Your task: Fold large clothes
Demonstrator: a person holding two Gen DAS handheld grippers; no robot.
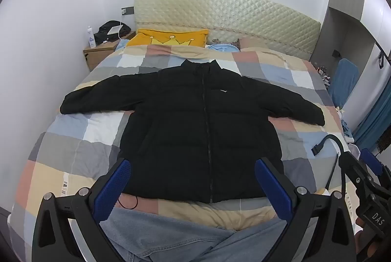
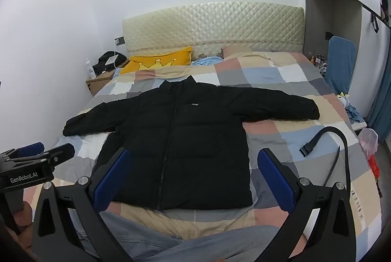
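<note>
Jeans (image 1: pixel 171 232) fill the bottom edge of both views, just under my two grippers. My left gripper (image 1: pixel 193 186) has its jaws spread wide and holds nothing; my right gripper (image 2: pixel 193 179) is the same, released and hanging above the hem. Beyond them the jacket (image 1: pixel 200 125) lies flat on the bed (image 1: pixel 73 140), zip closed, both sleeves stretched out to the sides, collar toward the headboard (image 1: pixel 220 15). Only the left view shows a thin black loop (image 1: pixel 128 203) by the hem. Only the right view shows a red thing (image 2: pixel 374 164) at the bed's right edge. A black strap (image 2: pixel 308 147) lies right of the jacket, apart from it.
</note>
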